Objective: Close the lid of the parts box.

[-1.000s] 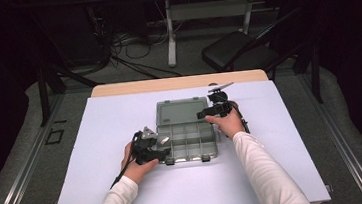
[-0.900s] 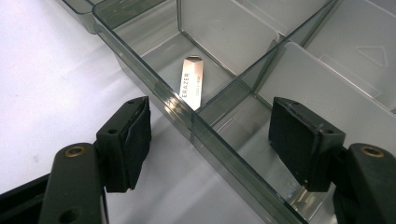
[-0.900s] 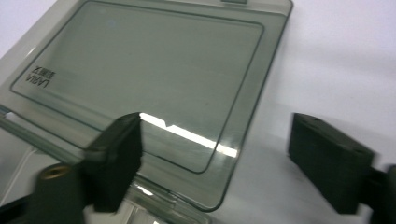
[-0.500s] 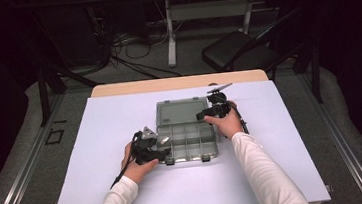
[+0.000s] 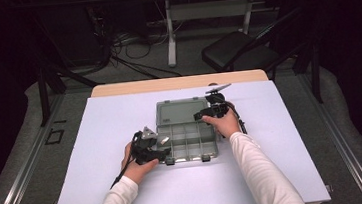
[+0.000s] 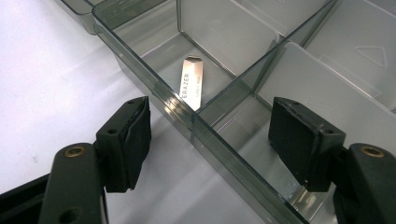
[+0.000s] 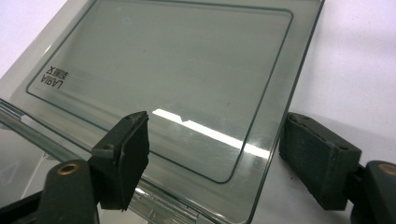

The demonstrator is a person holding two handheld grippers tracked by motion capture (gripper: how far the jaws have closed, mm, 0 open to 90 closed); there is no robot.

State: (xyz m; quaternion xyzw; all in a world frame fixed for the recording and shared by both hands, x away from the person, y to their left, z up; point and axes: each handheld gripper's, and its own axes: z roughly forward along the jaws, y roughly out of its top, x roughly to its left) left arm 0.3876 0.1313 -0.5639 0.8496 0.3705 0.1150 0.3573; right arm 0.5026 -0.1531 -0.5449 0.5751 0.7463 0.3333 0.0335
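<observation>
Left hand-held gripper (image 6: 210, 140) wide open, astride the near-left wall of the clear organizer box (image 5: 188, 142), gripping nothing. Right hand-held gripper (image 7: 215, 156) also agape over the flat-open lid (image 7: 163, 79). Mid-worktop; eraser (image 6: 191, 84) already inside; closing the lid likely left.

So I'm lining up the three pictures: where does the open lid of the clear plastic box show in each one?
High view: the lid lies flat behind the tray at table centre, by the right gripper.
Left gripper view: I can't pick the lid out; tray compartments lie ahead.
Right gripper view: the lid spans the middle, between the fingers.
Shared landmark: the tray's hinge edge.
</observation>
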